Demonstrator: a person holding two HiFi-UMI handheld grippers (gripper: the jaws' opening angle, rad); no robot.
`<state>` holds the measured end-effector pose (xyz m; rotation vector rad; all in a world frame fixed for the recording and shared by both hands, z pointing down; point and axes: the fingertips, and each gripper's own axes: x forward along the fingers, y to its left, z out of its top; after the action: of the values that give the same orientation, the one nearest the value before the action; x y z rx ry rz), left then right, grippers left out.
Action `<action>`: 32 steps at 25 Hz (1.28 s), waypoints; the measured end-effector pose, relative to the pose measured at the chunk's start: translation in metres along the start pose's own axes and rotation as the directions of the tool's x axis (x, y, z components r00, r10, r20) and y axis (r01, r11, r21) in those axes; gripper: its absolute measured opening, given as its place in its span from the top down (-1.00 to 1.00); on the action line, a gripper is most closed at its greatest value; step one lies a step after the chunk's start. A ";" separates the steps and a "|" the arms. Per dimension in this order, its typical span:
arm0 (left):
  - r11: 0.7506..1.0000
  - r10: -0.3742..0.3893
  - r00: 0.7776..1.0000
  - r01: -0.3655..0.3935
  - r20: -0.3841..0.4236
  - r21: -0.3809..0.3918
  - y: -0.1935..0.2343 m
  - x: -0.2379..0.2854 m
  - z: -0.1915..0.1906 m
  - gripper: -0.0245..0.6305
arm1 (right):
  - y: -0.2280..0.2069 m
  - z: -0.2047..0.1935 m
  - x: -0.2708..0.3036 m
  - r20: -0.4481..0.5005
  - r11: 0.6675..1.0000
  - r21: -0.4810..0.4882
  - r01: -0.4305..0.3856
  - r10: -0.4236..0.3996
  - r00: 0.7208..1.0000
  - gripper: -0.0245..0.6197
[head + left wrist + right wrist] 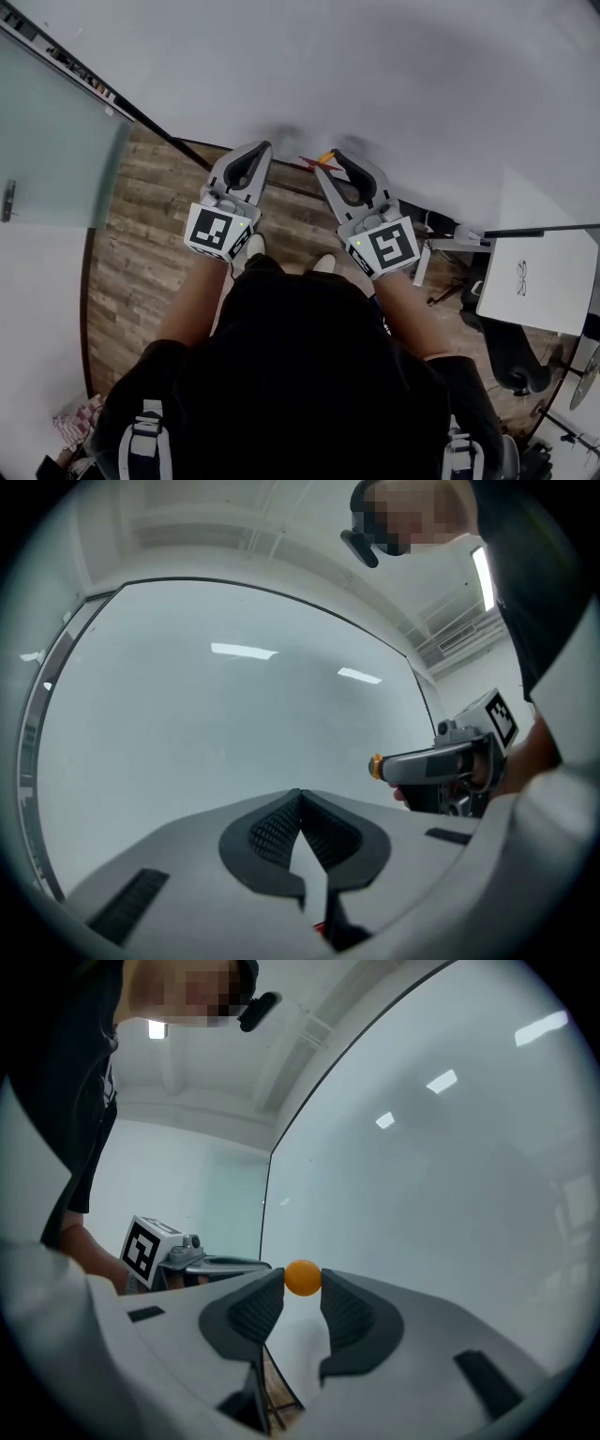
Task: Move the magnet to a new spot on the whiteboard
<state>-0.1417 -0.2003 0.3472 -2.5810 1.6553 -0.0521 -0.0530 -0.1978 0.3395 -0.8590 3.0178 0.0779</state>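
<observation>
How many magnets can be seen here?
1. An orange magnet sits pinched between the right gripper's jaw tips, in front of the whiteboard. Others may lie outside these views.

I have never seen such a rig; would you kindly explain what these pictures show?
No robot here: a person holds a two-jaw gripper in each hand, facing a whiteboard. The head view looks down from a camera on the person's head; the other two views come from cameras riding on each gripper, looking along its jaws. The left gripper is shut and empty. The right gripper pinches a small orange magnet at its jaw tips. Whether the magnet touches the board, I cannot tell.
</observation>
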 end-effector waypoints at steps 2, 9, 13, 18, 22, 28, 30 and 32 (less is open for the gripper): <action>1.000 -0.019 1.000 0.019 -0.005 0.000 0.012 0.003 -0.005 0.92 | 0.000 -0.003 0.012 -0.009 1.000 0.007 0.021 -0.021 1.000 0.55; 0.993 -0.119 0.993 0.119 -0.002 -0.001 0.053 0.008 -0.014 0.92 | 0.005 -0.011 0.059 -0.038 0.991 0.007 0.135 -0.134 0.990 0.55; 0.984 -0.180 0.984 0.180 0.001 0.014 0.070 0.011 -0.018 0.92 | 0.009 -0.017 0.083 -0.064 0.980 0.001 0.197 -0.196 0.978 0.55; 0.970 -0.240 0.971 0.240 -0.001 0.025 0.091 0.011 -0.025 0.92 | 0.009 -0.021 0.113 -0.098 0.960 0.005 0.278 -0.276 0.956 0.55; 0.956 -0.292 0.956 0.292 0.011 0.022 0.098 0.014 -0.024 0.92 | 0.005 -0.028 0.125 -0.115 0.935 0.003 0.353 -0.351 0.929 0.55; 0.927 -0.374 0.927 0.374 0.023 0.018 0.109 0.013 -0.022 0.92 | 0.003 -0.033 0.139 -0.116 0.887 0.034 0.461 -0.455 0.883 0.55; 0.917 -0.398 0.917 0.398 0.024 0.014 0.108 0.013 -0.022 0.92 | 0.001 -0.036 0.137 -0.120 0.867 0.038 0.497 -0.490 0.863 0.55; 0.909 -0.418 0.908 0.418 0.026 0.008 0.108 0.013 -0.021 0.92 | -0.001 -0.038 0.137 -0.127 0.845 0.031 0.534 -0.526 0.841 0.55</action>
<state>-0.2355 -0.2578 0.3597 -2.8688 1.0608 -0.0425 -0.1687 -0.2726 0.3749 -1.7045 2.7273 -0.0756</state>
